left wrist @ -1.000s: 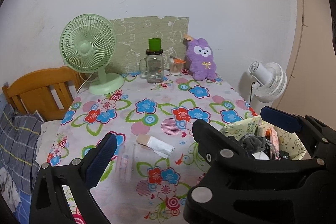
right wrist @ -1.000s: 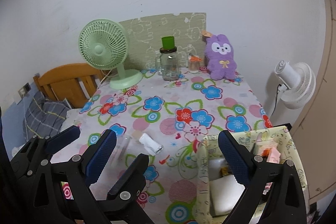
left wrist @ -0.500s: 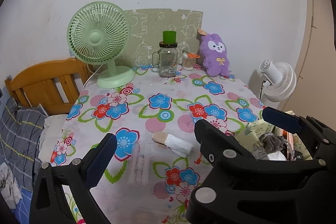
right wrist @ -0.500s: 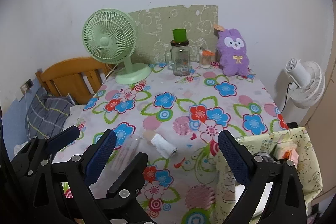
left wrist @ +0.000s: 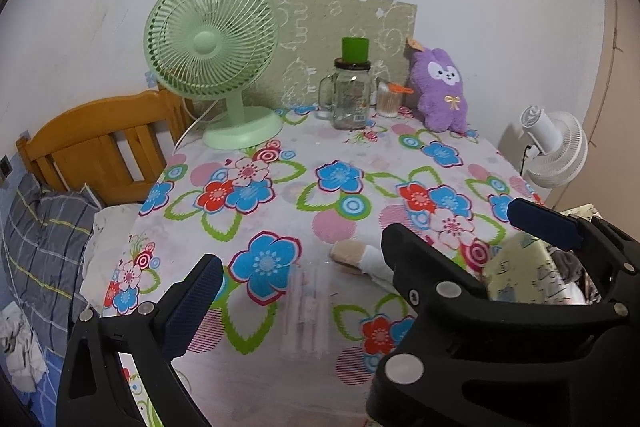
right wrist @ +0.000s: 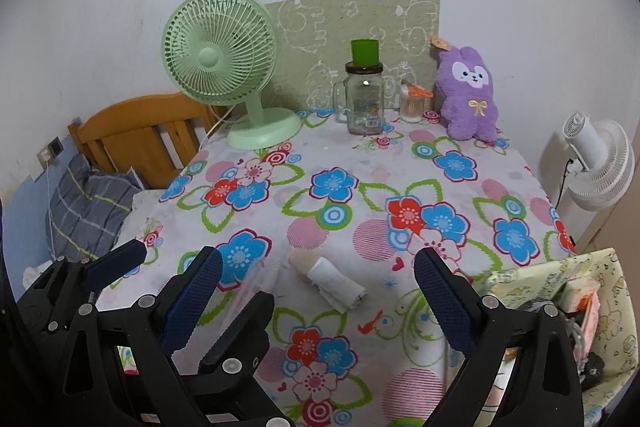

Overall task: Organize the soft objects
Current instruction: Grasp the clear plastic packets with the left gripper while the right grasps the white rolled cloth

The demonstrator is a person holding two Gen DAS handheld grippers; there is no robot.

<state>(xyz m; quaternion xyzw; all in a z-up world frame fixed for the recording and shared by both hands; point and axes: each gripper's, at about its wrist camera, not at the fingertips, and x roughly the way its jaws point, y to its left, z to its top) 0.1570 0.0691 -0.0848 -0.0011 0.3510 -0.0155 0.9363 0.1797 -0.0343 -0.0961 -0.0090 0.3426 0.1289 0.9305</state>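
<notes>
A rolled white and beige sock [right wrist: 328,279] lies on the flowered tablecloth [right wrist: 332,187], and it also shows in the left wrist view as the sock [left wrist: 360,259]. My right gripper [right wrist: 318,301] is open, just short of the sock, with nothing between its fingers. My left gripper [left wrist: 316,291] is also open and empty, close on the right gripper's left; its right finger is hidden behind the other gripper's black frame. A purple plush rabbit [right wrist: 468,99] sits upright against the far wall. A yellow-green fabric box [right wrist: 560,275] holding clothes hangs off the table's right front corner.
A flat clear packet [left wrist: 306,307] lies near the sock. At the back stand a green fan [right wrist: 224,67], a glass jar [right wrist: 364,99] with a green cup on top, and a small swab pot [right wrist: 412,103]. A white fan [right wrist: 596,163] is right, a wooden headboard [right wrist: 140,131] left.
Both grippers have moved left and forward, away from the fabric box and toward the rolled sock. Both stay open. Nothing on the table has moved.
</notes>
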